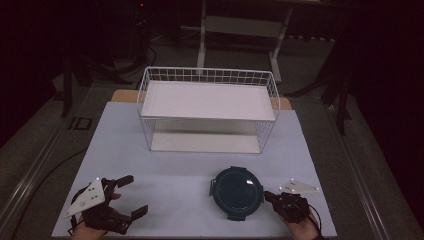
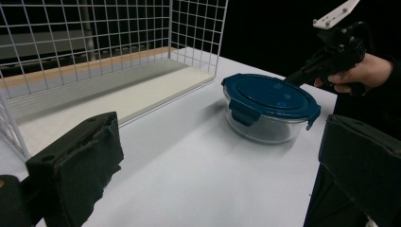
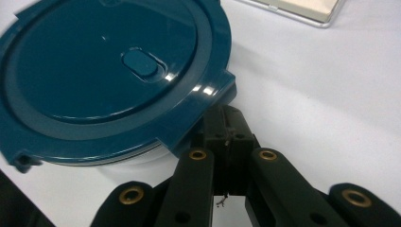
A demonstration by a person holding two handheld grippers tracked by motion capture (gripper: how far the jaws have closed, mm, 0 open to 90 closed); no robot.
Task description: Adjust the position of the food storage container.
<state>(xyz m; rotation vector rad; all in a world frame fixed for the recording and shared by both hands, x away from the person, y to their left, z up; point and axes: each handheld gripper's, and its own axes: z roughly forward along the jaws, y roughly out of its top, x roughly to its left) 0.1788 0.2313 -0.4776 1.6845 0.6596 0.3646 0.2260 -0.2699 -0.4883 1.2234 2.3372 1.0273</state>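
The right gripper (image 3: 227, 124) is sitting squeezed closed, tips touching the blue lid (image 3: 104, 71) of the glass bowl (image 2: 265, 127). The left gripper (image 1: 131, 195) is resting wide apart.

Your dark teal lid (image 1: 236, 190) tops a clear glass bowl (image 2: 263, 128) before a white grid-patterned wire rack (image 1: 207, 107); pale lavender-white desk (image 1: 175, 175); black fingers (image 2: 75, 165).

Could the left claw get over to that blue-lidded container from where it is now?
Probably yes. The left claw is open, with bare table between it and the container. The right claw is at the container's far side.
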